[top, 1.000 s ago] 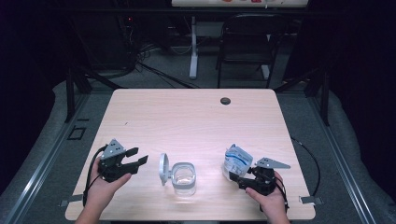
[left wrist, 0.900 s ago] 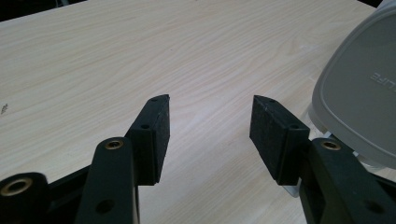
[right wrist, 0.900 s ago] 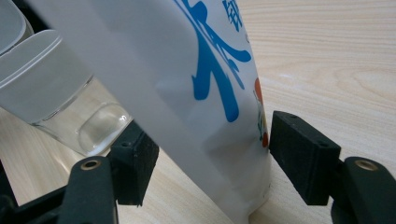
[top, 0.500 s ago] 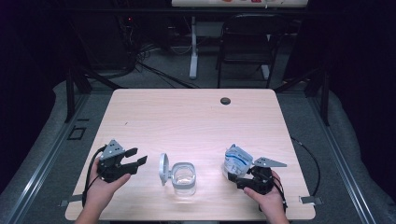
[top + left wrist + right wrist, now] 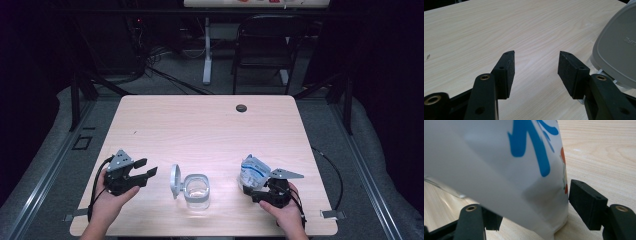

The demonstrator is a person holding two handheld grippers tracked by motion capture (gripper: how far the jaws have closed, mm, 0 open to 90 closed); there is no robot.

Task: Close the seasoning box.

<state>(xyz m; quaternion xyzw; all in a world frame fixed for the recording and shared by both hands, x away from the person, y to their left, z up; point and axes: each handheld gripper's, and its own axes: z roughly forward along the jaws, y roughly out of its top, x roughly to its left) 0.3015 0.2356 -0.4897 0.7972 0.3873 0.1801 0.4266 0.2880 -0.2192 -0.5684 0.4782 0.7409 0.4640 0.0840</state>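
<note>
A white pouch with blue print (image 5: 253, 171) stands on the table at the front right. My right gripper (image 5: 256, 192) is open, its jaws spread wide around the pouch (image 5: 524, 170). The right pad (image 5: 584, 198) sits right at the pouch's edge, and the pouch hides the other pad. A clear plastic container (image 5: 197, 191) stands at the front middle with its grey lid (image 5: 175, 180) swung up on the left. My left gripper (image 5: 147, 169) is open with nothing between its jaws (image 5: 536, 65), just left of the lid (image 5: 619, 47).
The wooden table (image 5: 210, 130) has a dark round hole (image 5: 241, 108) near its far edge. A black chair (image 5: 260, 50) and a white stand leg (image 5: 206, 55) are beyond it. Cables trail from both grippers over the front corners.
My right gripper has crept slightly left, closer around the pouch. The left gripper and the container have not moved.
</note>
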